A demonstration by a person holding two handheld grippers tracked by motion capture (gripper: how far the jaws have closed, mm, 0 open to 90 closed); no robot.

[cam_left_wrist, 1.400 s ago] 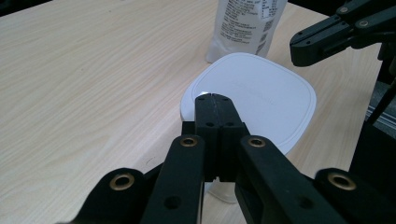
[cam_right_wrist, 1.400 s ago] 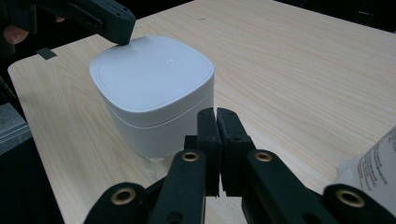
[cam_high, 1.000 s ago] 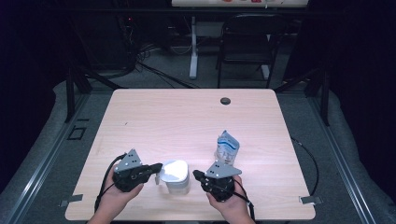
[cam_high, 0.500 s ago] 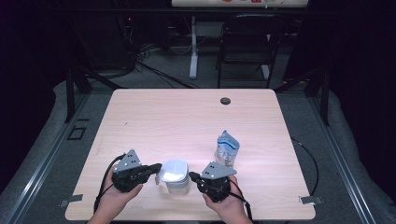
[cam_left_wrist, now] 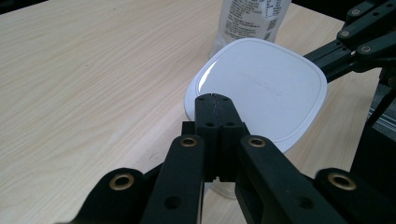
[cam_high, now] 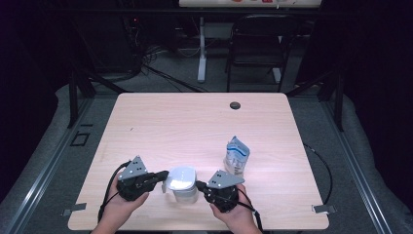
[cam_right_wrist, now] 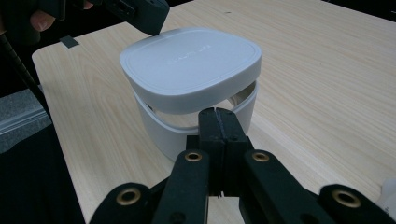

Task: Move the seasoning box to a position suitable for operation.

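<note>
The white rounded-square plastic container (cam_high: 184, 194) stood near the front edge of the pale wood-grain table (cam_high: 185, 126), between the two grippers. Its white rounded-square lid (cam_high: 180, 178) sat raised and tilted above the container's rim, with a gap open between lid and body on the side facing the right gripper (cam_high: 198, 185). The left gripper (cam_high: 165, 173), held in the person's left hand (cam_high: 122, 207), had its black jaws pressed fully together, nothing between them; in the left gripper view the closed tips (cam_left_wrist: 215, 98) lay at the near edge of the lid (cam_left_wrist: 261, 91), touching or just over it, which I could not settle. The right gripper, in the person's right hand (cam_high: 238, 217), likewise had its jaws pressed together and empty; in the right gripper view the tips (cam_right_wrist: 218, 112) stood at the container's rim (cam_right_wrist: 201, 128), just below the lifted lid (cam_right_wrist: 191, 65), apparently at the gap. The lid was smooth, matte-to-glossy white, with faint embossed lettering too small to read and a raised border around its top. The container wall was plain white. A clear plastic pouch with blue and white printing (cam_high: 237, 156) stood upright on the table just behind the right gripper, apart from the container.
</note>
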